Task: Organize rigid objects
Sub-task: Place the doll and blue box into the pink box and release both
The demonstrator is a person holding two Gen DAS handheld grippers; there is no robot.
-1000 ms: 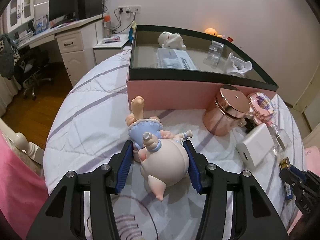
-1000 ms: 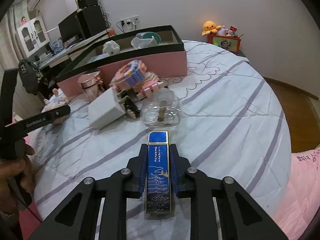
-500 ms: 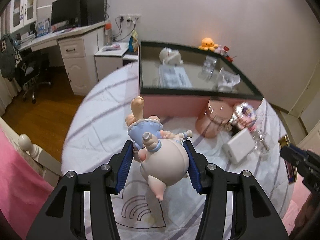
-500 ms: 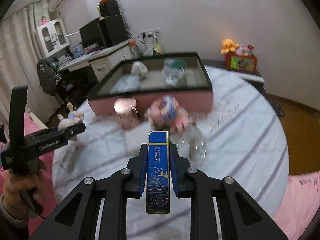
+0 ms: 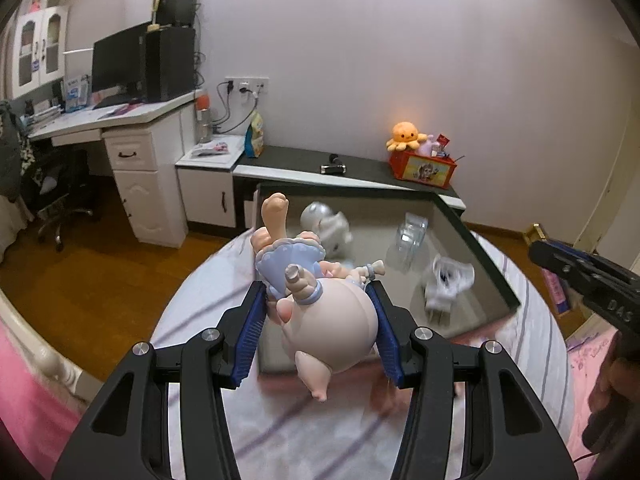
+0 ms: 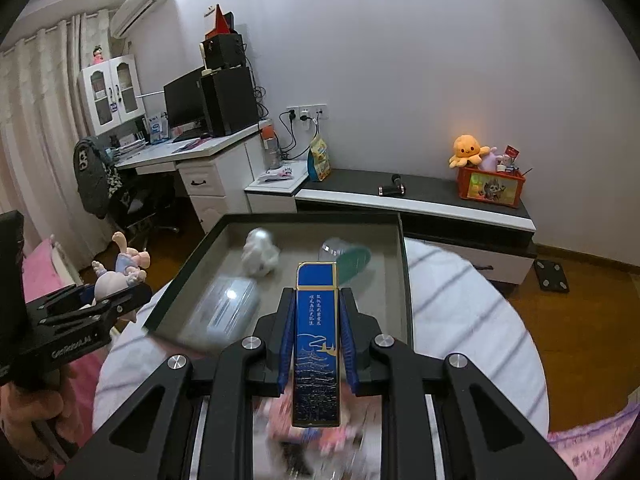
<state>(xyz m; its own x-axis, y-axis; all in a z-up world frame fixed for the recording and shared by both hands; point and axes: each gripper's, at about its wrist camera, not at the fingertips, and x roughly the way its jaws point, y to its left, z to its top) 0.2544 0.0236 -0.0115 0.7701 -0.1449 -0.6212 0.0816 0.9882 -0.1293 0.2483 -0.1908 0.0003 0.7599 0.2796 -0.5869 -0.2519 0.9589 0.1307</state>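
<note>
Both grippers are up off the bed compared with a second ago: then the doll and the blue case were low over the striped bedsheet (image 5: pixel 192 312) next to the loose clutter, now both views look down into the pink box (image 6: pixel 406 280), so this reads as the carry phase with the drop-off next. Left gripper (image 5: pixel 320 320) is partly open with its pads clamped on the doll figurine (image 5: pixel 324 312), head toward the camera, one leg sticking up over the box's near wall. Right gripper (image 6: pixel 316 340) is squeezed as narrow as it goes on the blue case (image 6: pixel 315 344), held lengthwise and hanging above the box's near edge. Already in the box: a white figurine (image 6: pixel 260 256), a clear flat case (image 6: pixel 224 308), a clear cup with green lid (image 6: pixel 348 256); all motion-blurred. Text: the case has gold vertical Chinese characters and a pagoda drawing, too small to read. Left gripper's body shows white lettering starting "Gen...", blurred; the right one's shows "DAS" in the left view.
</note>
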